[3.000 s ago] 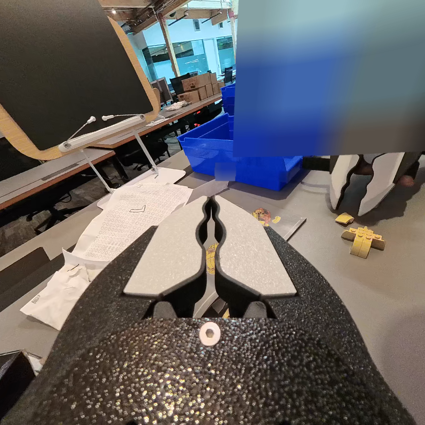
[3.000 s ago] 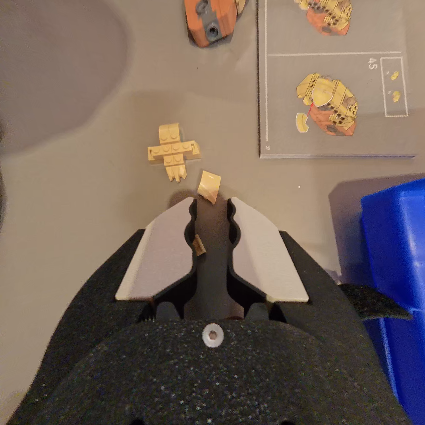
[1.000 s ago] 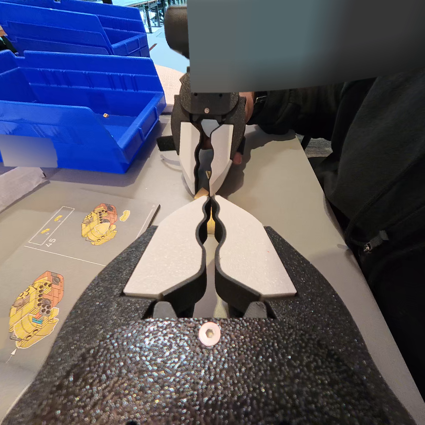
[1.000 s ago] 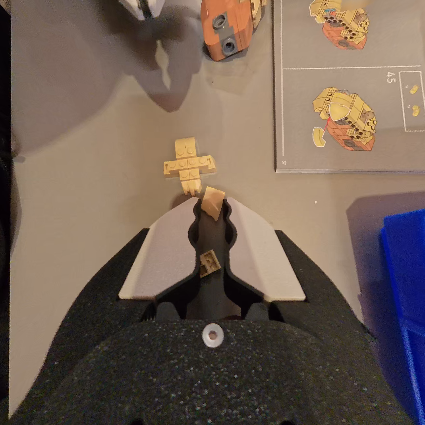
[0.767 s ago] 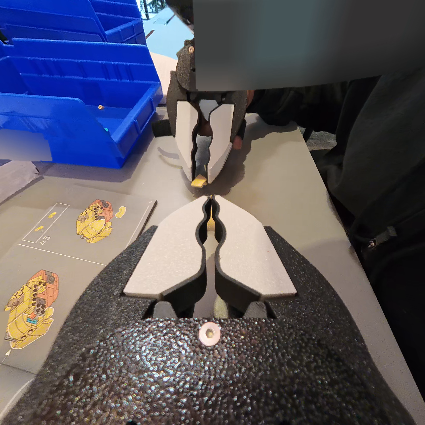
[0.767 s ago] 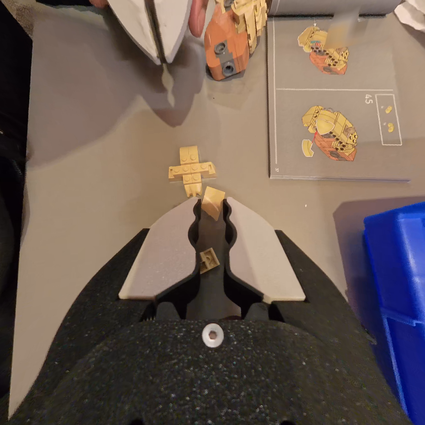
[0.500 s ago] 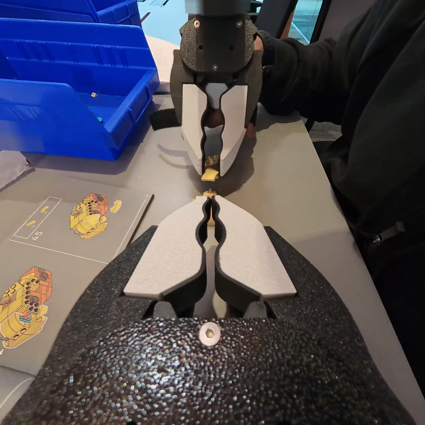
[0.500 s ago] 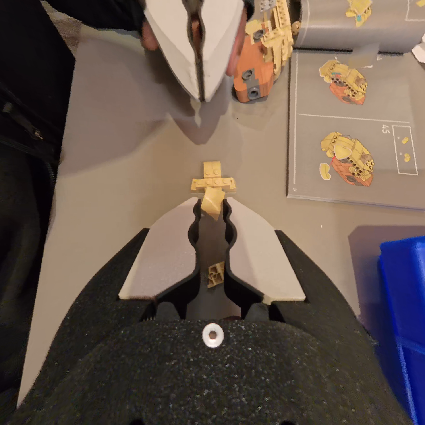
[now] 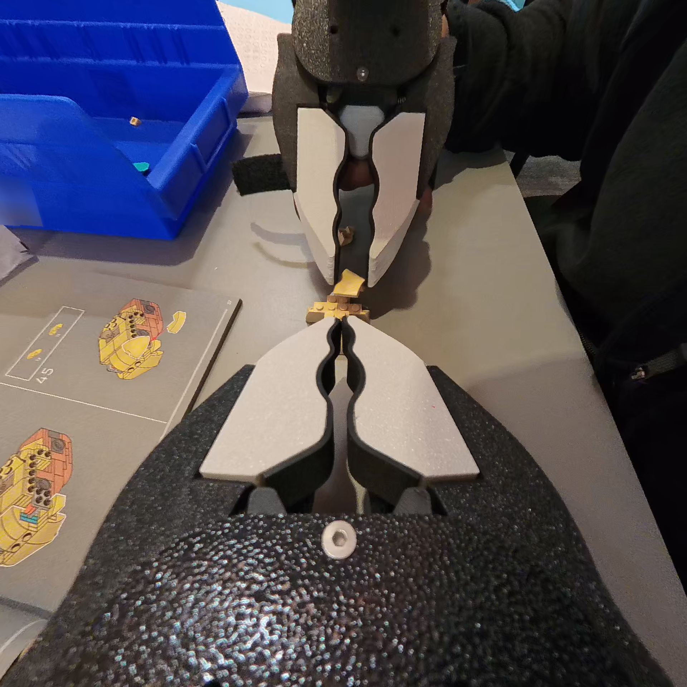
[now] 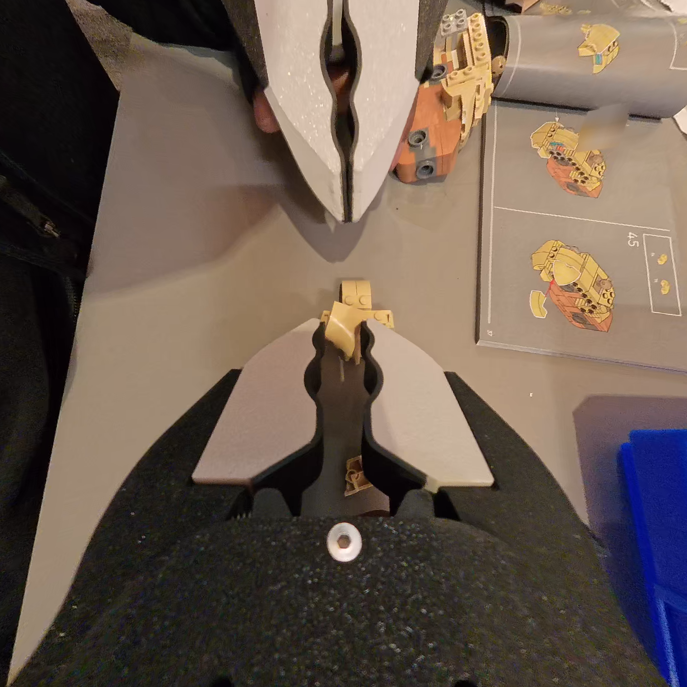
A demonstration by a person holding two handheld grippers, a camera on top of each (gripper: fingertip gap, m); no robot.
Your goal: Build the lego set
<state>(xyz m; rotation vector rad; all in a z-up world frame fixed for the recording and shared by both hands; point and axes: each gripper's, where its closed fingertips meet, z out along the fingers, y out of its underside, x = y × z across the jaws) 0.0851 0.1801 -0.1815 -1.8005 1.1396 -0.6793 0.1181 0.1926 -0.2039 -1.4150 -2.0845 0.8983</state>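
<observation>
My right gripper (image 10: pixel 342 323) is shut on a small tan curved brick (image 10: pixel 339 332), which sticks out at its fingertips. It holds the brick right over a tan cross-shaped brick assembly (image 10: pixel 357 295) that lies on the grey table (image 10: pixel 208 297). A second small tan piece (image 10: pixel 355 479) sits deep between the right fingers. In the left wrist view the right gripper (image 9: pixel 350 279) faces me with the curved brick (image 9: pixel 348 285) just above the assembly (image 9: pixel 336 309). My left gripper (image 9: pixel 341 322) is shut and empty, with its tips close to the assembly's near side. It also shows in the right wrist view (image 10: pixel 345 219).
A blue bin (image 9: pixel 111 148) stands at the left; its corner shows in the right wrist view (image 10: pixel 654 520). An open instruction booklet (image 10: pixel 576 260) lies beside the assembly. An orange and tan brick model (image 10: pixel 442 122) stands behind the left gripper. A person's dark sleeve (image 9: pixel 557 93) is at the table edge. Across from one pair of fingers to the other is roughly 5 cm.
My left gripper has swung round to face the right one and closed in on the cross assembly. My right gripper took the curved brick off the table and carried it over the assembly.
</observation>
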